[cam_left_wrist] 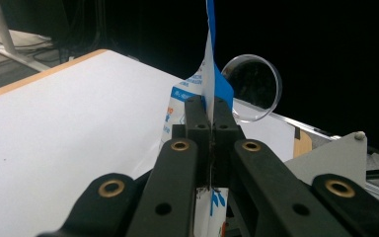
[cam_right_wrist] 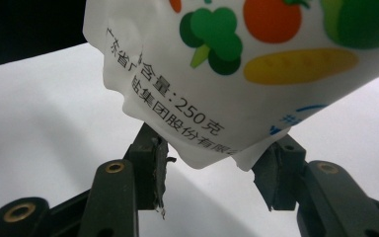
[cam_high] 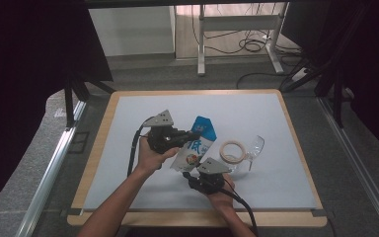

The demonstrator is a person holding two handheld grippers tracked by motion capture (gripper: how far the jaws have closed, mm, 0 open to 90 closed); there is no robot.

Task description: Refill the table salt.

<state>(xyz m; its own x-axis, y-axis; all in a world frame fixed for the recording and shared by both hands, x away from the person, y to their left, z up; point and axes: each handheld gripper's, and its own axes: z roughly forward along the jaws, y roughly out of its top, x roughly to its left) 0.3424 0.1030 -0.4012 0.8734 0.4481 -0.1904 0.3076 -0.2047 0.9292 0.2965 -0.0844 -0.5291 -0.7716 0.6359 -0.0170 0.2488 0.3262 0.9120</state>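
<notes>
White pouch (cam_right_wrist: 256, 74) marked "250克", vegetable pictures, between spread right tool (cam_right_wrist: 209, 173) jaws.

The white and blue printed plastic pouch (cam_right_wrist: 237, 74) ran off the top of the right gripper view, its picture of vegetables cut short. In the high view the right hand-held gripper (cam_high: 203, 173) hid the pouch's lower corner, and the clear glass (cam_high: 249, 153) lay partly behind the cream tape ring (cam_high: 232, 151).

Black jaws, brass rivets, grey plates
</notes>
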